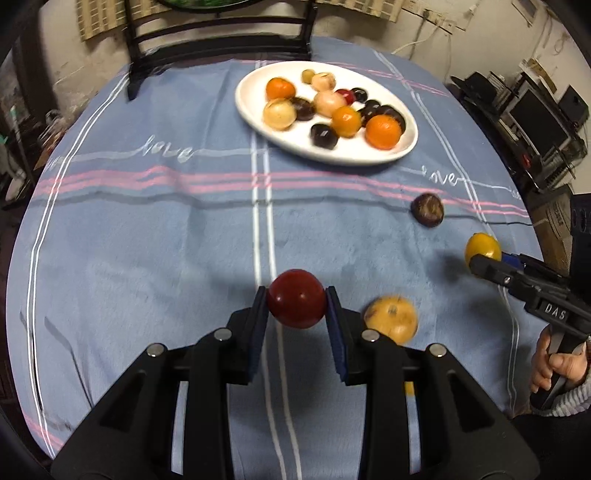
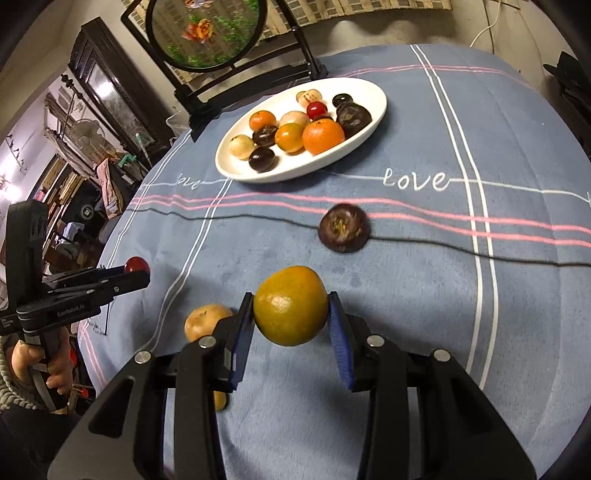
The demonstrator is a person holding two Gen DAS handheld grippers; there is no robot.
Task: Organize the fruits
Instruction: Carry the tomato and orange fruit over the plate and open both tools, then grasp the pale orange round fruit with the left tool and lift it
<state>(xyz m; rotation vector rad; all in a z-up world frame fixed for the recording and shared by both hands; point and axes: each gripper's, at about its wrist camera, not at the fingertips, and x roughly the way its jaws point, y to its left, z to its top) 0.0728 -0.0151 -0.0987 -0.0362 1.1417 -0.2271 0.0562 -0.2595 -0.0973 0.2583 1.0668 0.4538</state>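
Observation:
My left gripper [image 1: 296, 300] is shut on a dark red round fruit [image 1: 296, 298], held above the blue tablecloth; it also shows in the right wrist view [image 2: 137, 264]. My right gripper [image 2: 291, 307] is shut on a yellow-orange citrus [image 2: 290, 305], seen at the right in the left wrist view [image 1: 482, 246]. A white oval plate [image 1: 258, 122] [image 2: 236, 170] at the far side holds several oranges, dark fruits and pale fruits. A dark purple fruit [image 1: 427, 209] [image 2: 344, 228] and an orange fruit [image 1: 391, 318] [image 2: 207, 320] lie loose on the cloth.
A black cable [image 2: 443, 247] runs across the cloth near the purple fruit. A small yellow fruit [image 2: 220, 400] lies under my right gripper. A dark chair [image 1: 221, 40] and a round framed screen [image 2: 207, 33] stand behind the table. Shelves with clutter stand at the right [image 1: 535, 110].

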